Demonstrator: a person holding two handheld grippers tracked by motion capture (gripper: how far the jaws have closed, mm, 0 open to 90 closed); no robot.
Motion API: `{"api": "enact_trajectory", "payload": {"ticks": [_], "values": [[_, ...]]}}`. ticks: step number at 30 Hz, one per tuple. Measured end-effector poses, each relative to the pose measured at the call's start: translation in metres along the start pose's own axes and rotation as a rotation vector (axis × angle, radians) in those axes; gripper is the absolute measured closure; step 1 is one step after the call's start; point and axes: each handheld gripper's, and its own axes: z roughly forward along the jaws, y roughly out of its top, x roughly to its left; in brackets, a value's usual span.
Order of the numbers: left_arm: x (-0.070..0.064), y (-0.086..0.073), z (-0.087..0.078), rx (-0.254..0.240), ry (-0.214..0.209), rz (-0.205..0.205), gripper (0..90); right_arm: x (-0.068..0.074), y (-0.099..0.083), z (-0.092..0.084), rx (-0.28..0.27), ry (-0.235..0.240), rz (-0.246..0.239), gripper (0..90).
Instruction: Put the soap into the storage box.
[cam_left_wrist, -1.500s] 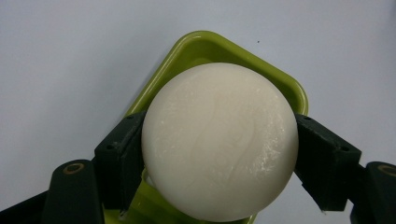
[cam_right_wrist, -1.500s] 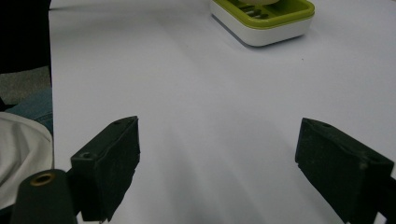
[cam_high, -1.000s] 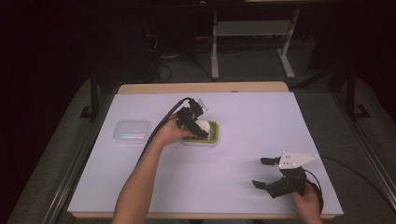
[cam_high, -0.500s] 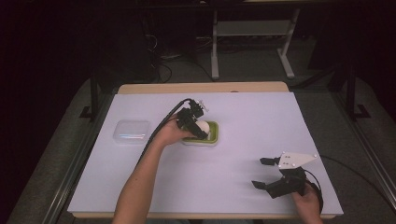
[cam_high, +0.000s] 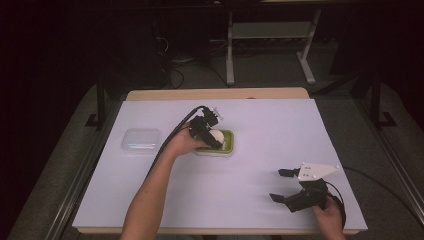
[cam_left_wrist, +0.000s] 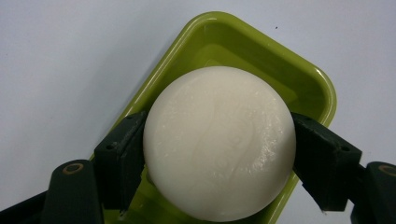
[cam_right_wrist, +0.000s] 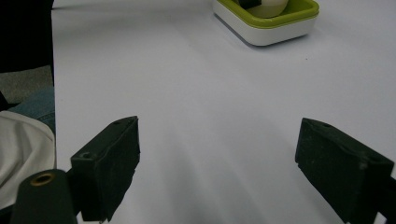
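Note:
A round white soap bar (cam_left_wrist: 219, 142) is clamped between the two black jaws of my left gripper (cam_left_wrist: 218, 158), directly over a green soap dish (cam_left_wrist: 303, 79). From the high view the left gripper (cam_high: 212, 136) sits at the dish (cam_high: 228, 145) near the table's middle, with the soap (cam_high: 218, 135) showing white inside it. Whether the soap rests on the dish floor I cannot tell. My right gripper (cam_high: 281, 185) is at the front right of the table, jaws wide apart and empty. Through the right gripper (cam_right_wrist: 217, 163) I see the dish (cam_right_wrist: 271, 29) far ahead.
A clear plastic lid or box (cam_high: 140, 140) lies left of the dish. The table (cam_high: 260, 120) is covered in a pale sheet. A metal stand (cam_high: 265, 32) and cables are on the floor beyond the far edge.
The left gripper with the soap has shifted very slightly over the dish. The right gripper has stayed in place.

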Motion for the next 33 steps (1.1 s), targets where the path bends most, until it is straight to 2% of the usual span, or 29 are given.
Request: {"api": "enact_trajectory", "payload": {"ticks": [9, 16, 21, 27, 30, 33], "values": [[0.000, -0.001, 0.002, 0.003, 0.001, -0.005, 24.6, 0.000, 0.000, 0.000, 0.000, -0.002, -0.001, 13.1], [-0.002, -0.001, -0.004, -0.020, 0.012, 0.013, 25.0, 0.000, 0.000, 0.001, 0.000, -0.002, 0.000, 13.1], [-0.003, -0.002, -0.015, -0.038, 0.004, 0.017, 28.0, 0.000, 0.000, 0.000, 0.001, -0.002, 0.002, 13.1], [-0.009, -0.010, -0.025, -0.059, 0.011, 0.046, 25.6, 0.000, 0.000, 0.001, 0.008, -0.006, 0.004, 13.1], [-0.011, -0.015, -0.031, -0.067, 0.012, 0.047, 24.7, 0.000, 0.000, 0.002, 0.012, -0.012, 0.004, 13.1], [-0.013, -0.020, -0.039, -0.076, 0.002, 0.056, 24.0, -0.001, 0.000, 0.003, 0.015, -0.013, 0.012, 13.1]]}}
